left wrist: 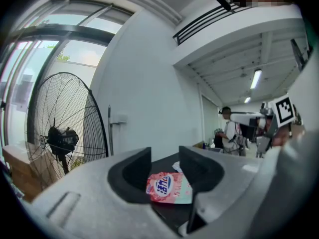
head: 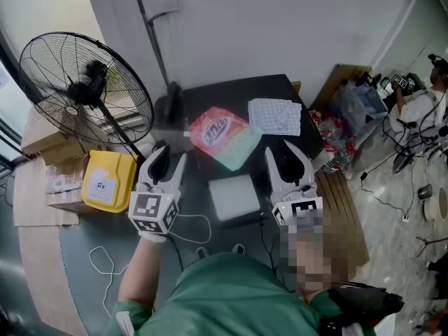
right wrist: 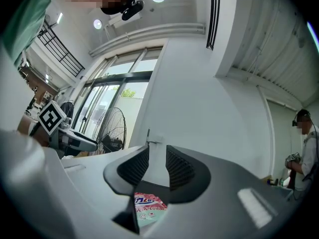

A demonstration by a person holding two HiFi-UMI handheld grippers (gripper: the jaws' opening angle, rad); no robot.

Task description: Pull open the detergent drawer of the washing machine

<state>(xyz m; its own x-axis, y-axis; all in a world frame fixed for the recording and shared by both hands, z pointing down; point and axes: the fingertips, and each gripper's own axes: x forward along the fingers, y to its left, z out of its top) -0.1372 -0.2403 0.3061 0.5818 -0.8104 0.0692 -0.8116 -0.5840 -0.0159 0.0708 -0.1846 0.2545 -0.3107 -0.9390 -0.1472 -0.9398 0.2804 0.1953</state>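
The washing machine's dark top [head: 231, 96] stands against a white wall. It carries a pink detergent bag [head: 217, 133] at its middle and a white quilted pack [head: 275, 116] near its far right corner. A pale square block [head: 234, 196], seemingly the detergent drawer, juts from its near edge. It lies between the left gripper [head: 173, 152], jaws slightly apart and empty, and the right gripper [head: 278, 145], jaws clenched on nothing. A black floor fan [head: 84, 93] stands to the left.

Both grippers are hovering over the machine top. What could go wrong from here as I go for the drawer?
1. The right gripper has its jaws closed with nothing between them. If it reaches in like that, it would likely bump the drawer front rather than grip it.
2. The pink detergent bag lies on the dark top, just ahead of the open left gripper. A forward sweep could shove it.
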